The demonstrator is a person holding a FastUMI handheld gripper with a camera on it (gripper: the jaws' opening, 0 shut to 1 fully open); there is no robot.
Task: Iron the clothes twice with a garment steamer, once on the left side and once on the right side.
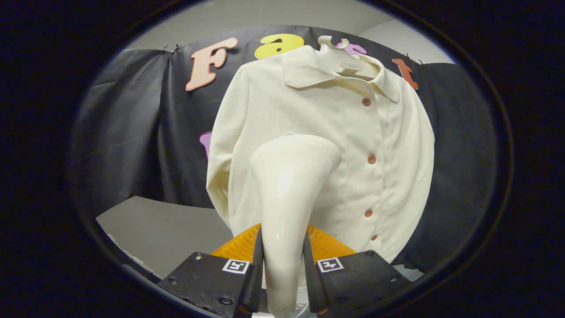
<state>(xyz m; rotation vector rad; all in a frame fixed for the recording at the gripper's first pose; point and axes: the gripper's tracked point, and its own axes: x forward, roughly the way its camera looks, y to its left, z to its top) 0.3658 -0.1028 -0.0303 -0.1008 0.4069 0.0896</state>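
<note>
Steamer [289,185] stands upright between the fingers of the gripper [282,269], which pinch its slim handle from both sides; its wide head rises well above the fingertips and faces the shirt [335,145]. The shirt hangs on a pale hanger [342,55] in front of the booth's black cloth wall [132,132], buttoned down the front, collar at the top, with one sleeve hanging on each side. Seen from the gripper, the head overlaps the shirt's panel on the left of the button row [370,159], about at mid-height. Whether the head already touches the fabric or sits just short of it cannot be told, since the fisheye flattens the gap.

On progress: the steamer is in hand and brought up to the garment, so the pick-up is done. Judging by where the head sits, the stroke in hand is probably the left-side pass, somewhere in its run. No steam or smoothed track shows on the cloth, so nothing proves either pass complete. The right-side panel, beyond the buttons, shows long soft folds and looks untreated; that pass most likely remains.

A grey tabletop [176,229] lies below the shirt.
</note>
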